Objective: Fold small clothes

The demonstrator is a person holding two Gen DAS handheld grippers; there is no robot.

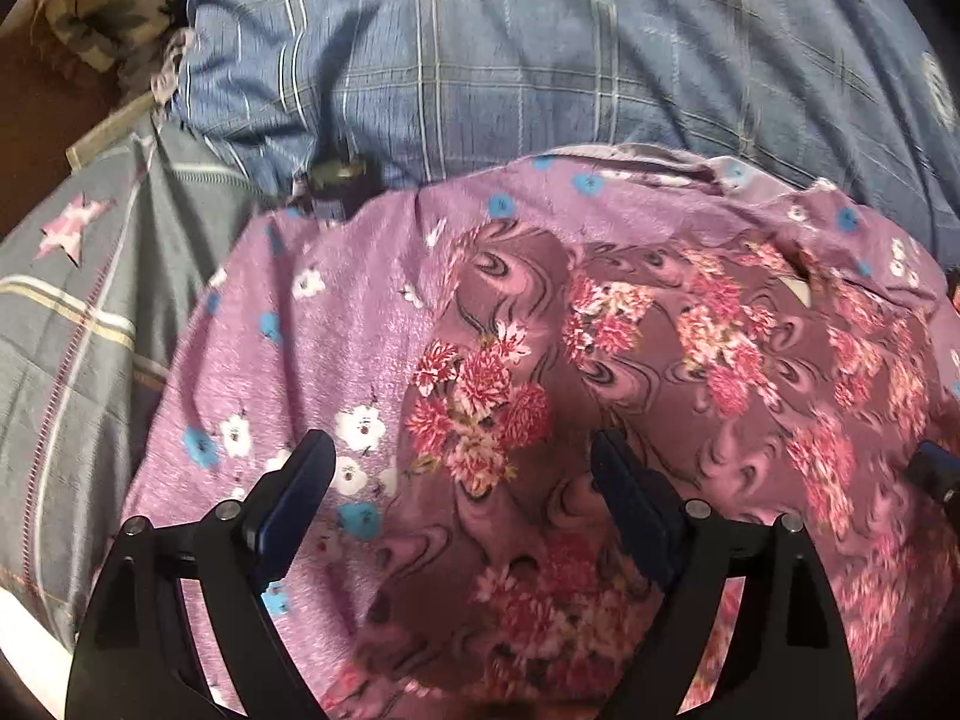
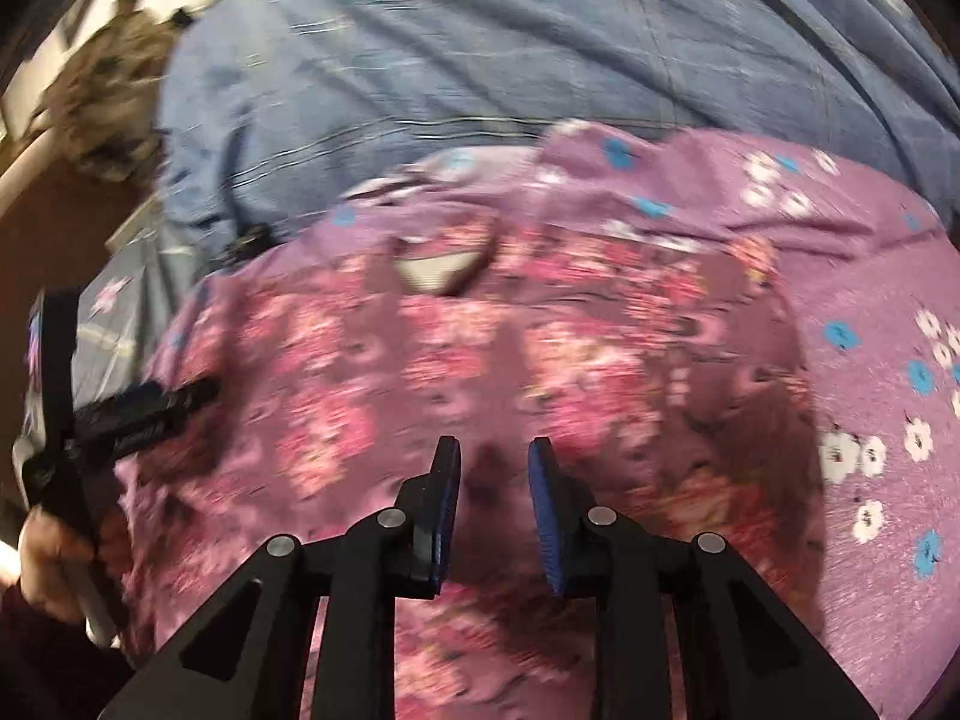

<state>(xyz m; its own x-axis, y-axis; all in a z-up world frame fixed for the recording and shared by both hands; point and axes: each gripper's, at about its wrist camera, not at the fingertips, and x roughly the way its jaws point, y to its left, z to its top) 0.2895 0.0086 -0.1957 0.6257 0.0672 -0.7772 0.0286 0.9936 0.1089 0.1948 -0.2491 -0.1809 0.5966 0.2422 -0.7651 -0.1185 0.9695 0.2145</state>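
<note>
We see the floral garment (image 1: pixel 600 360) spread on the purple cloth (image 1: pixel 312 324) over the blue bedsheet (image 1: pixel 480 60). Left gripper (image 1: pixel 462 468) wide open above it, right gripper (image 2: pixel 493 468) narrowly parted, both empty.

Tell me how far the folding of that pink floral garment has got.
Done: the dark pink floral garment lies spread on the lilac flowered cloth, seemingly one layer, though blur hides detail. In hand: nothing; the left gripper stands wide open above it, and the right gripper, jaws narrowly apart, holds no fabric. Left: apparently every fold.
</note>
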